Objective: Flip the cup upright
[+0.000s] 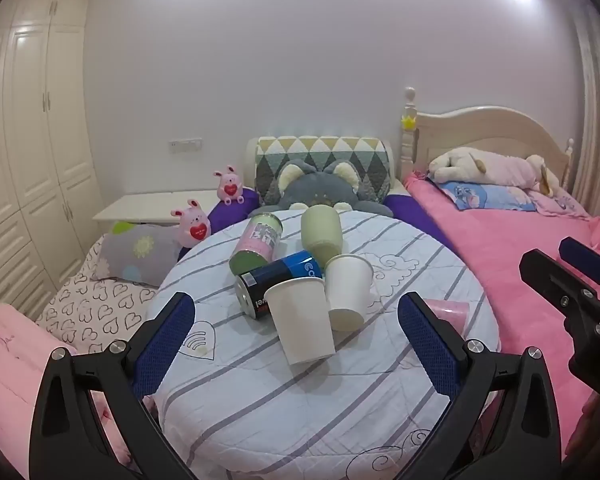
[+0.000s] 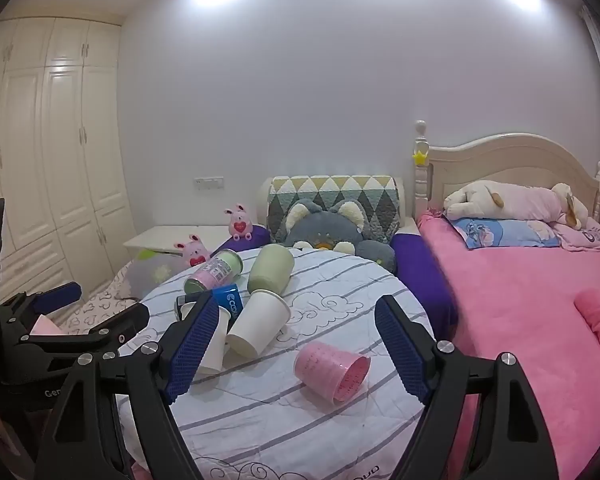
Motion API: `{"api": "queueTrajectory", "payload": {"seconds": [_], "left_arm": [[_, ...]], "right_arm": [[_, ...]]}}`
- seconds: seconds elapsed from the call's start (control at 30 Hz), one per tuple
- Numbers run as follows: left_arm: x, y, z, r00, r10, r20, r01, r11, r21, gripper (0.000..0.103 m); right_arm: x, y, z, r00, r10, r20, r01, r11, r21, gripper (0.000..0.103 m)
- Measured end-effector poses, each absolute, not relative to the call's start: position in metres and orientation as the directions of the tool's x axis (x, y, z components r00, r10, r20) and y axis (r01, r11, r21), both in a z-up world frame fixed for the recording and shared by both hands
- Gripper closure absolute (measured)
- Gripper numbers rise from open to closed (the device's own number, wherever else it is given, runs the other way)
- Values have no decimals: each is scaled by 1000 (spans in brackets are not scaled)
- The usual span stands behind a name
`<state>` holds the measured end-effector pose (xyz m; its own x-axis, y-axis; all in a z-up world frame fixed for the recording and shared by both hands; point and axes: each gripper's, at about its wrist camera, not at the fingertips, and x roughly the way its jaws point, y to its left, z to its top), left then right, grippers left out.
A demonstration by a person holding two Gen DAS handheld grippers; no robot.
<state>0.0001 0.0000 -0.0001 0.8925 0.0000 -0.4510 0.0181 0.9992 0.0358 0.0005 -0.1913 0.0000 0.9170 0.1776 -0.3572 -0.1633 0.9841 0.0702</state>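
Note:
A pink plastic cup (image 2: 333, 373) lies on its side on the round table with a striped cloth (image 2: 284, 420); its mouth faces front right. It shows partly behind my left finger in the left wrist view (image 1: 452, 312). Two white paper cups (image 1: 302, 320) (image 1: 348, 291) lie tipped over near the table's middle, also in the right wrist view (image 2: 260, 322). My left gripper (image 1: 296, 336) is open and empty, short of the white cups. My right gripper (image 2: 296, 344) is open and empty, just short of the pink cup.
A blue can (image 1: 278, 280), a pink-green labelled jar (image 1: 258, 244) and a green tumbler (image 1: 322, 234) lie on their sides behind the cups. Plush toys (image 1: 324, 192) and pillows sit beyond the table. A pink bed (image 2: 520, 300) is at right, wardrobes (image 1: 32, 152) at left.

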Motion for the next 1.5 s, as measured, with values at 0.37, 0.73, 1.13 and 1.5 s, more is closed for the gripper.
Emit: {"api": "queueTrajectory", "payload": {"seconds": [0.37,0.73,1.13,1.5], "left_arm": [[-1,0,1,887,-3,-461,16,1000,25,0],[0,-2,-10,881,-4,-474,12,1000,15,0],[14,21,-22,848,2,-530,-8,1000,-8,0],[29,44,-30,824,25,-566,-43,999,-18,0]], "right_arm": [[0,-191,0,915,174,-363,-164,985,60,21],[6,-192,-4,909,160,-386,-146,987,65,21],[9,-204,-8,901,121,-417,-97,992,78,21],[33,-192,-14,872,147,-467,-122,989,85,21]]}}
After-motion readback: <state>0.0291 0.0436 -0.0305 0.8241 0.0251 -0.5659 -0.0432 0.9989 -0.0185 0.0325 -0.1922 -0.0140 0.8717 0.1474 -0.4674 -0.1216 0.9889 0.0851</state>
